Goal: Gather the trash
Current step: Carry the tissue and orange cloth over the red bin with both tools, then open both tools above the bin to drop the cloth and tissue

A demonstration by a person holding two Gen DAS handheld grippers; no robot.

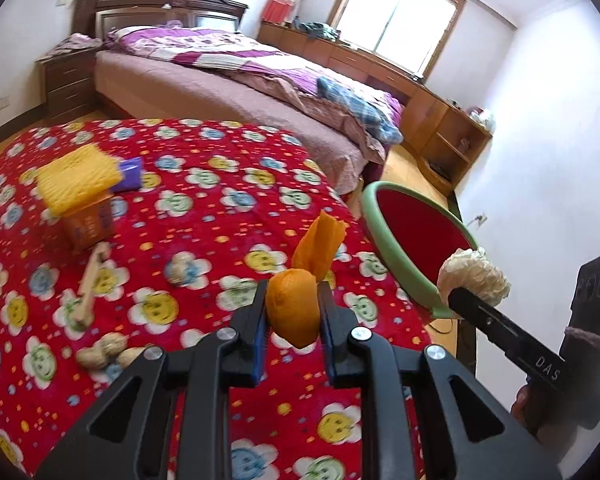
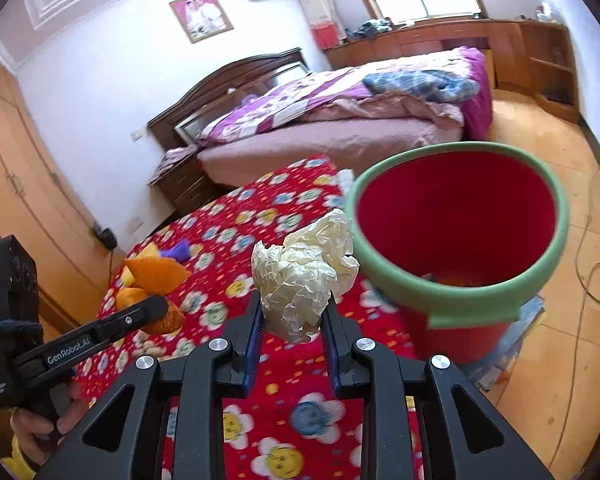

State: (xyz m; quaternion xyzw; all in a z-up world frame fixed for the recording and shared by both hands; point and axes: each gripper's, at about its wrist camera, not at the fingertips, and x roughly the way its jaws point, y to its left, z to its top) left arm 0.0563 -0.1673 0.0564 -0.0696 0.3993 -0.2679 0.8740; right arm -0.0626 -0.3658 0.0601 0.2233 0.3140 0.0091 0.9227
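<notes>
Both claws loaded, the left gripper point(image 1: 293, 308) clamping orange peel point(image 1: 296, 304) and the right gripper point(image 2: 294, 312) clamping crumpled paper point(image 2: 302, 276), each should clear the bin's green rim point(image 2: 460, 300) at two o'clock before releasing.

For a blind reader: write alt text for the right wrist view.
The right tongs grip a crumpled paper ball beside a red bucket with a green rim. At left, the left tongs hold orange peel over a red flowered cloth.

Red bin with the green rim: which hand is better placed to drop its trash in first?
Probably the right. Its gripper holds the crumpled paper right beside the bin's rim, while the left gripper, holding orange peel, sits farther back over the floral tablecloth.
</notes>
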